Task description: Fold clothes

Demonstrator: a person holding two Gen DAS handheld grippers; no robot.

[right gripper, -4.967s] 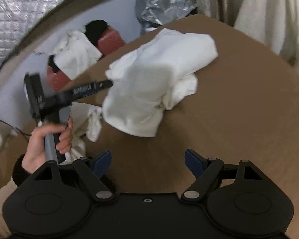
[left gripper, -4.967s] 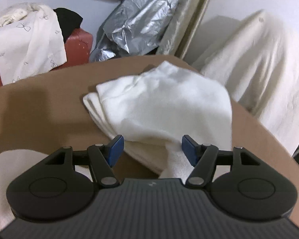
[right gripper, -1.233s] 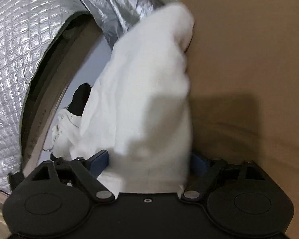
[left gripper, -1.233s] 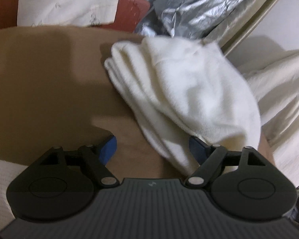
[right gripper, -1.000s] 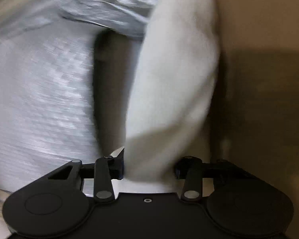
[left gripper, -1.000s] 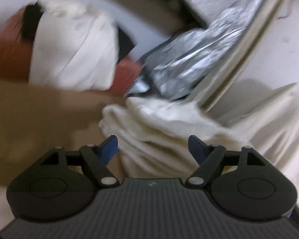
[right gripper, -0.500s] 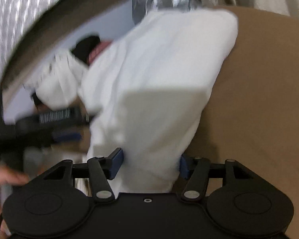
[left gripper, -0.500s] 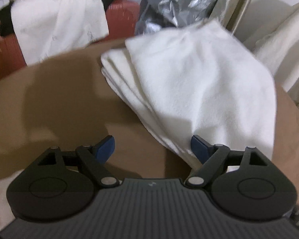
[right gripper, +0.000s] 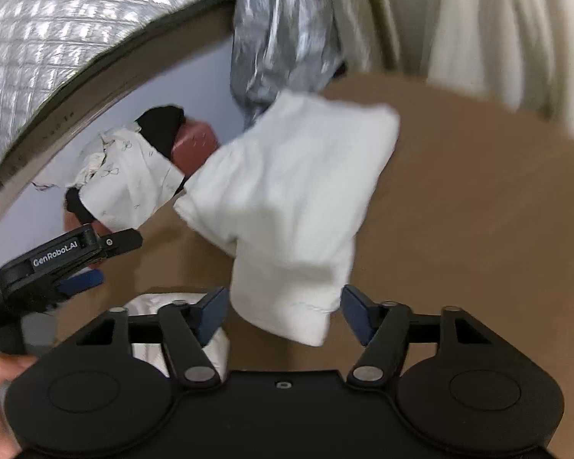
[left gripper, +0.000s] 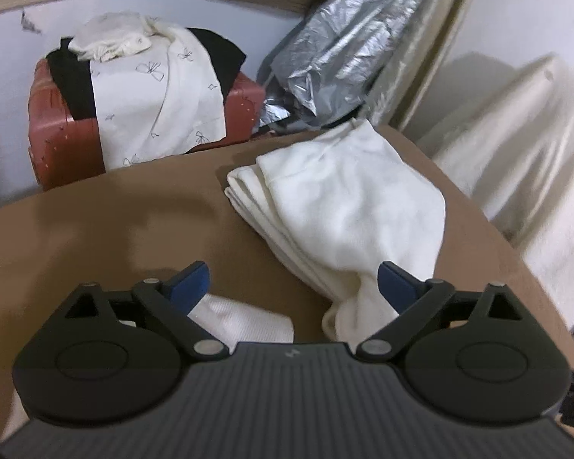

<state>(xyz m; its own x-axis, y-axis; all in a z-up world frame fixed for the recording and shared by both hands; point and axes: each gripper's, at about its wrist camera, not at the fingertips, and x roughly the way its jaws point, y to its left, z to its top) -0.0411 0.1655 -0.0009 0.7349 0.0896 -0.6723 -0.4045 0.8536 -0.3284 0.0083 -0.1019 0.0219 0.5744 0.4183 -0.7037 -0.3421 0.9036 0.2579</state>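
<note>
Change: right gripper (right gripper: 283, 311) no longer pinching the white garment (right gripper: 294, 206), jaws opening, cloth lying loose between them.
Left gripper (left gripper: 292, 287): jaws opening, spreading wider than before, gripping nothing.
Garment: lying folded on the brown tabletop (left gripper: 95, 229).
Writing: "GenRobot.AI" showing on the left gripper, seen from the right wrist.

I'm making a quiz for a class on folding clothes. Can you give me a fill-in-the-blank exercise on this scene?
1. The folded garment on the table is ____ in colour.
2. Behind the table, clothes are draped over a ____ suitcase.
3. The crumpled sheet leaning by the wall is ____ in colour.
4. The right gripper holds ____.

Missing words: white; red; silver; nothing
</note>
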